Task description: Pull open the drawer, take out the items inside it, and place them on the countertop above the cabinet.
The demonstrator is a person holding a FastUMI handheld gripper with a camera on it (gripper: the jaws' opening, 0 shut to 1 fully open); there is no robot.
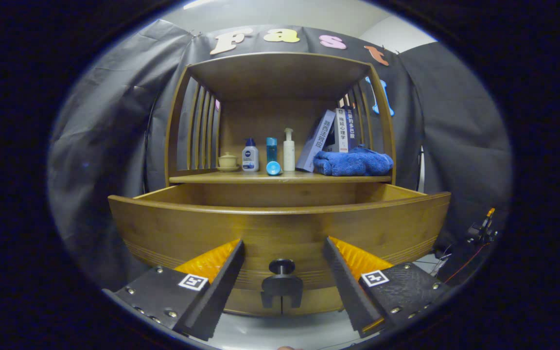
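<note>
Wooden and brown, the drawer (280,218) stands pulled out of the cabinet (280,78), its curved front just ahead of the gripper (282,265); what lies inside it is hidden behind the front panel. A dark knob (281,266) sits low on the middle of that front, and below it a dark forked bracket (281,294). The gripper's fingers are spread apart, one on each side of the knob, touching neither it nor the drawer front and holding nothing. Above the drawer is the desk (280,178), a wooden top under the cabinet's slatted sides and roof. On it, from the left side to the right: a small lidded cup (227,160) on a saucer, a white bottle with a blue cap (250,155), a clear blue bottle (271,149) with a round blue cap (273,168) lying at the desk's front edge just before it, and a white pump bottle (288,150). Right of these, books (331,136) lean against the slats, one tilted against the upright ones. A crumpled blue towel (353,163) lies in front of the books, near the right end of the desk. Black cloth (110,131) hangs behind and beside the cabinet
</note>
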